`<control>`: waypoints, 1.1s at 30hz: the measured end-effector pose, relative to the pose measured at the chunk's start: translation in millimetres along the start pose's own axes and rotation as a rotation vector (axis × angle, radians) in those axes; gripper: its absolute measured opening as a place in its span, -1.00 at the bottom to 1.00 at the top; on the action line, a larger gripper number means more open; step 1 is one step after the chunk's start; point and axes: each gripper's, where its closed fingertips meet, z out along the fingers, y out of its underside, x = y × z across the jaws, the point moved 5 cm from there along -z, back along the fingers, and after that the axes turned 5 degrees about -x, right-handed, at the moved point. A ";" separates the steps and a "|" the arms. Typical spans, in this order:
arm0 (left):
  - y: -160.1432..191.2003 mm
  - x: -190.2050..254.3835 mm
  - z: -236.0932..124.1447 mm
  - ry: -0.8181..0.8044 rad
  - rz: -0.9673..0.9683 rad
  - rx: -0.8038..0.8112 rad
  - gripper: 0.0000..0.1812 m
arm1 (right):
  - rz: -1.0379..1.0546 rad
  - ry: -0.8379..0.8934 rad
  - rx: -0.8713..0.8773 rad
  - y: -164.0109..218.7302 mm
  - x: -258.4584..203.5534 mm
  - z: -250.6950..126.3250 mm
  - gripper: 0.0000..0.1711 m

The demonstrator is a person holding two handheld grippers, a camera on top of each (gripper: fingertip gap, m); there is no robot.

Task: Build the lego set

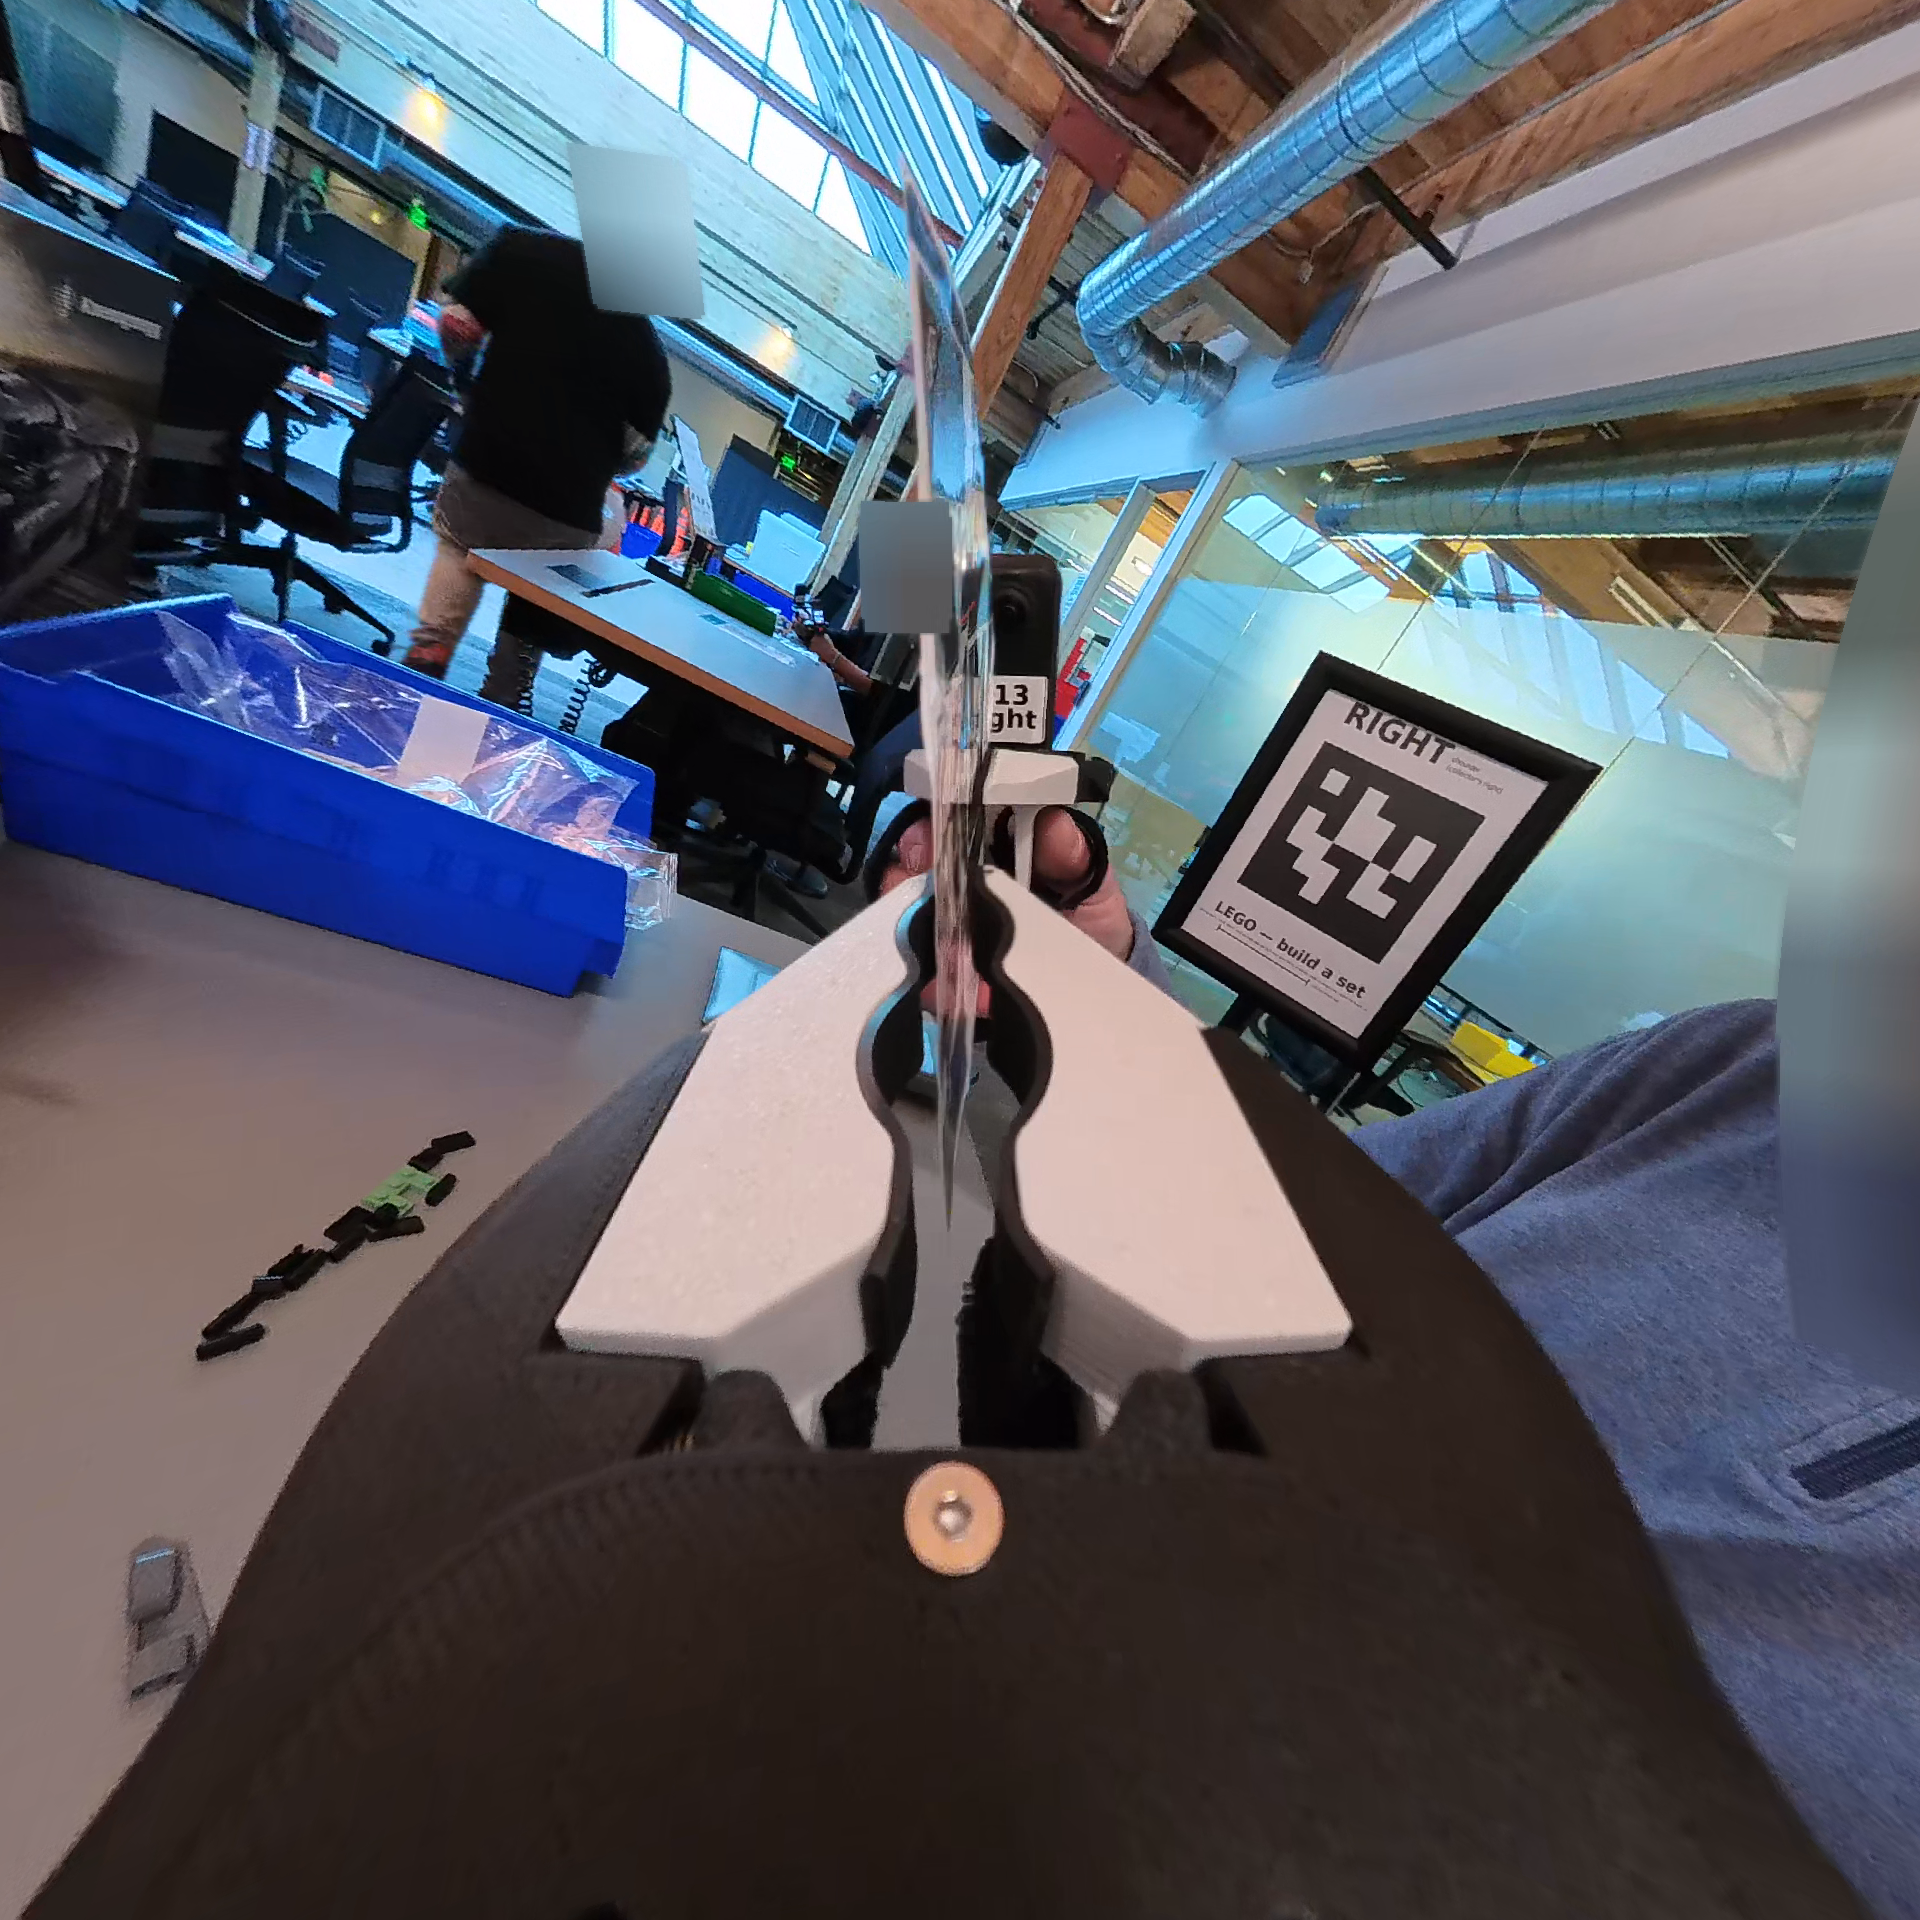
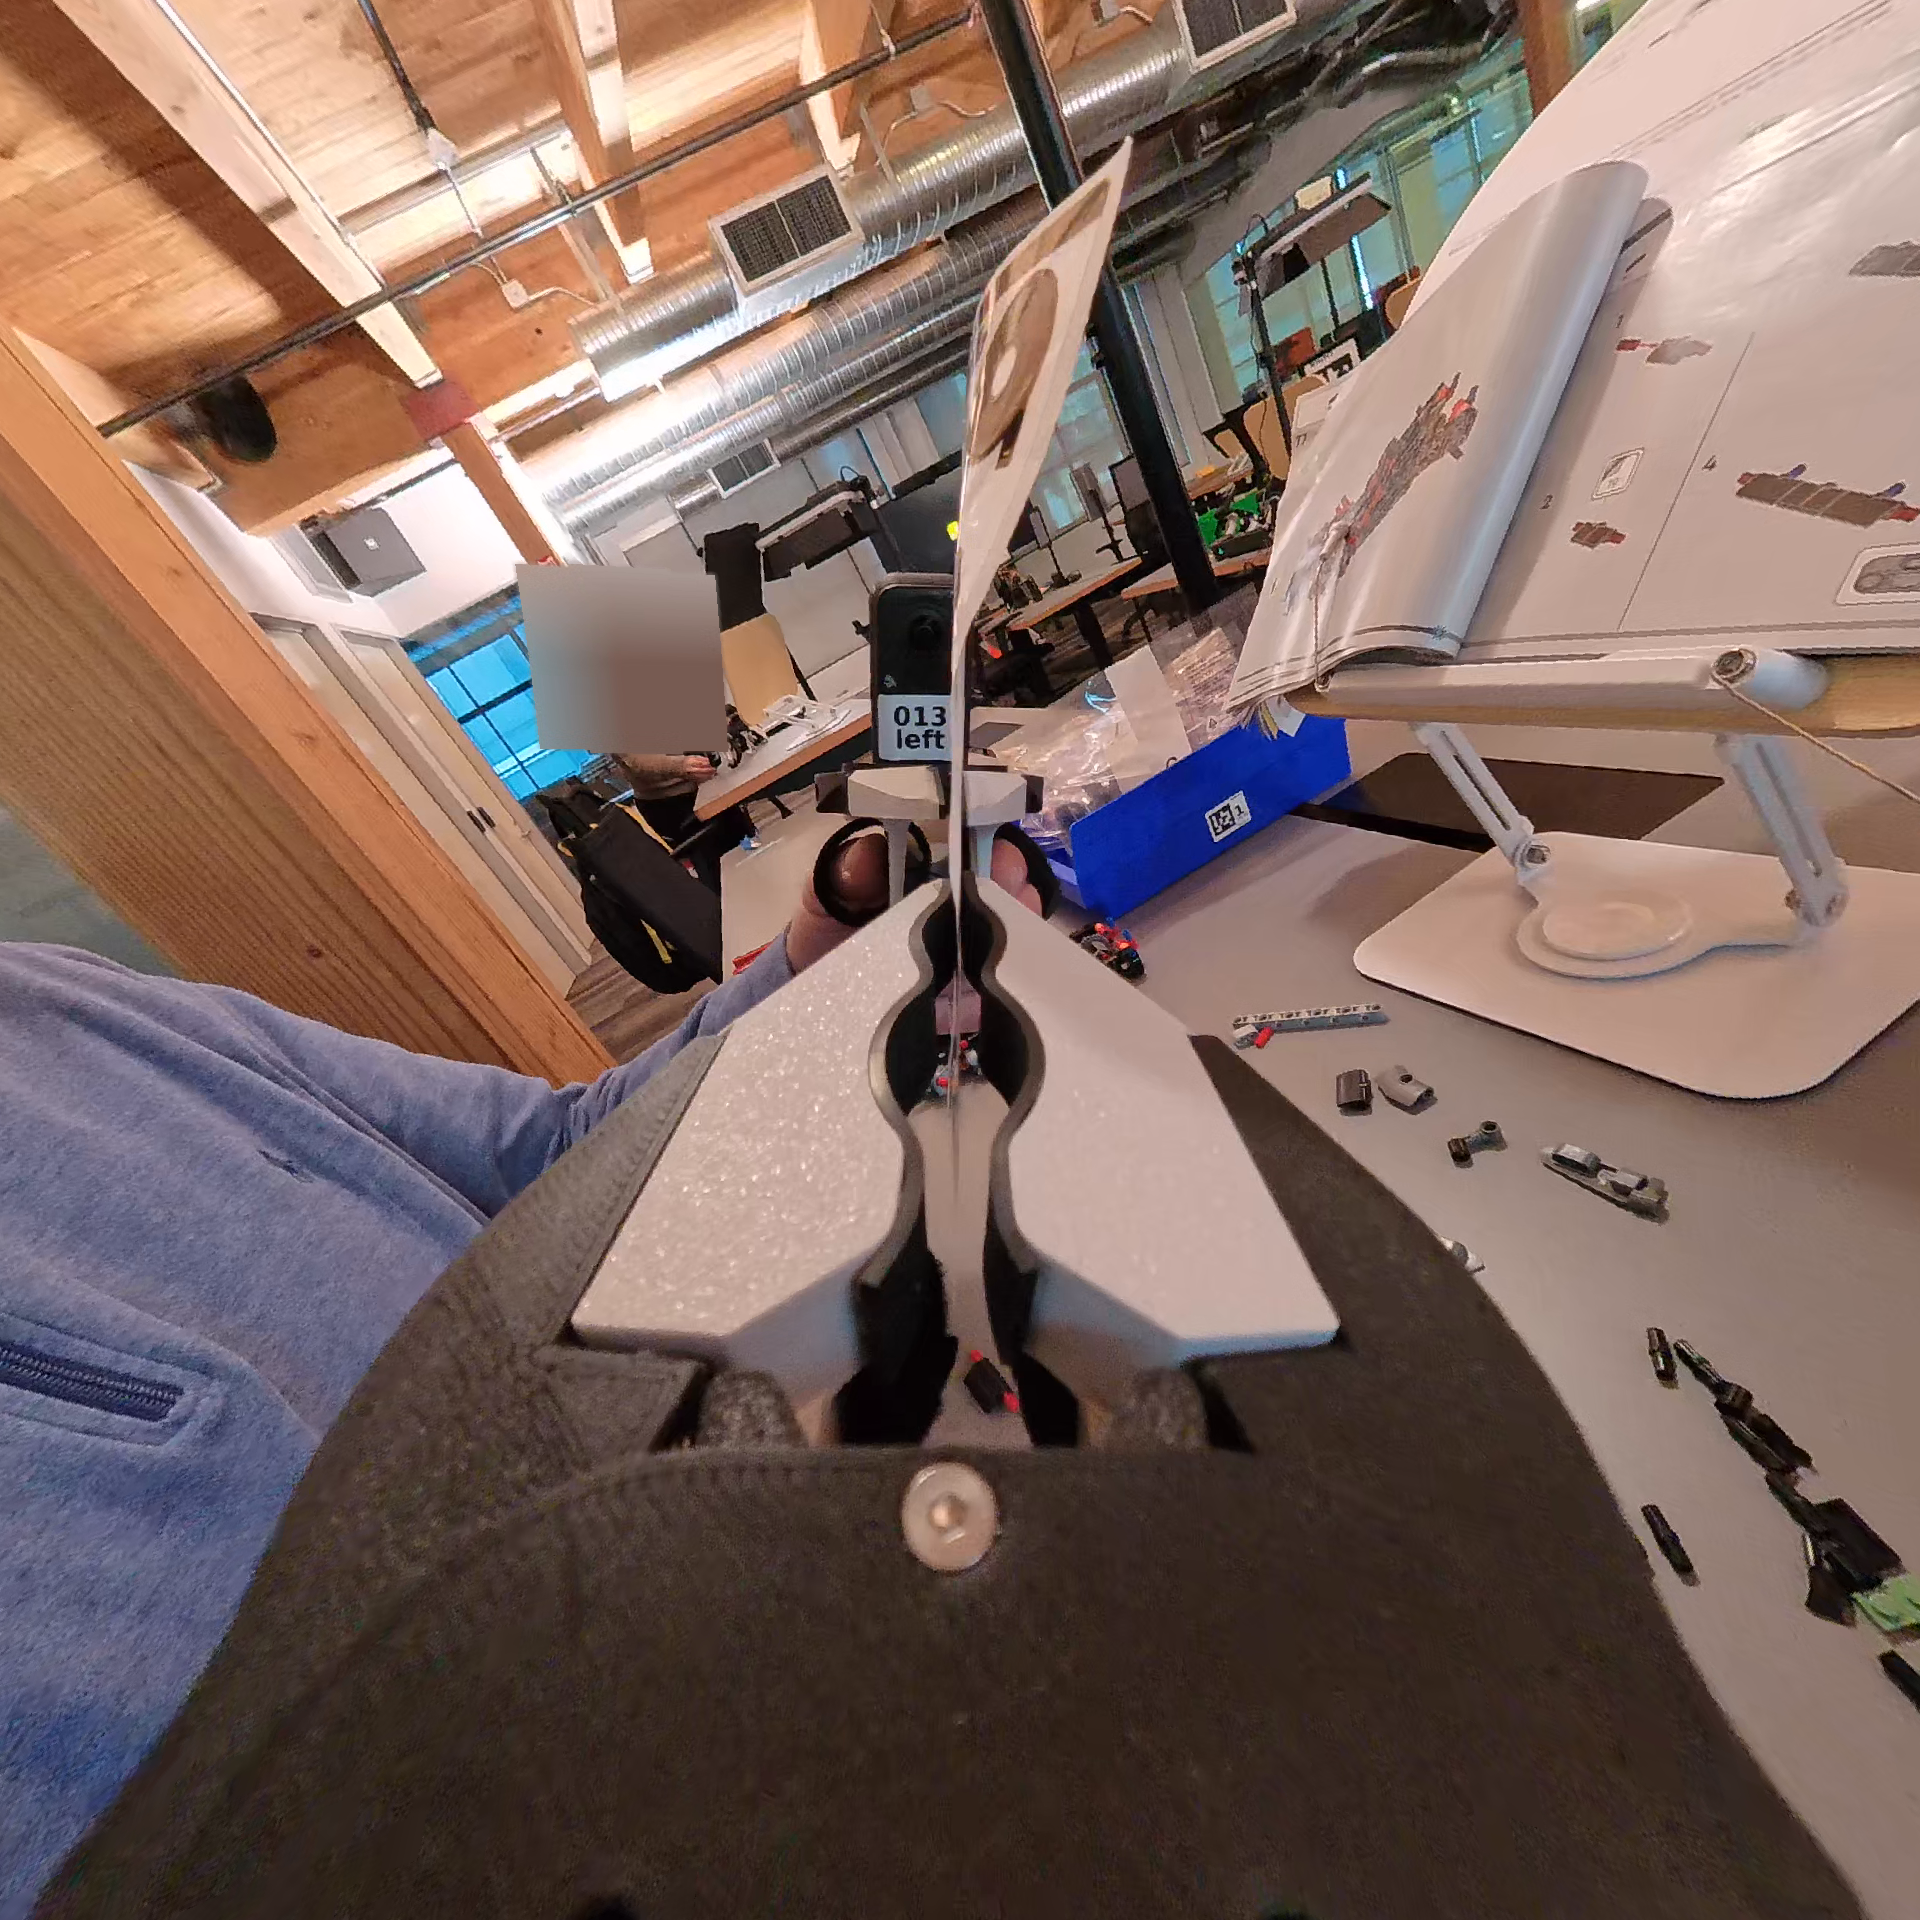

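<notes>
Between two grippers [image 1: 951,1039] [image 2: 954,1023], one sheet [image 2: 1023,343]

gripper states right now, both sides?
Left gripper: closed on the thin sheet, held edge-on.
Right gripper: closed on the same thin sheet.

Beside my blue bin [image 1: 312,831] holding clear crinkled plastic lie black pins [image 1: 312,1257] and a green piece [image 1: 400,1190]; my white-fingered, black-bodied left gripper [image 1: 951,1049] pinches a glossy printed sheet [image 1: 951,520].

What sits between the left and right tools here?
A thin glossy printed sheet, edge-on, pinched by left tool and right tool; both wrist views show it.
</notes>
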 end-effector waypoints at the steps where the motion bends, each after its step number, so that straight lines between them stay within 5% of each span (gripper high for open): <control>1: -0.1 -0.1 -0.6 -0.008 0.004 0.002 -0.98 | 0.001 0.001 0.001 0.0 0.4 -0.1 -1.00; 33: -2.4 3.3 -0.1 0.014 -0.002 0.041 -1.00 | -0.026 -0.022 0.026 -0.7 -4.2 -6.4 -1.00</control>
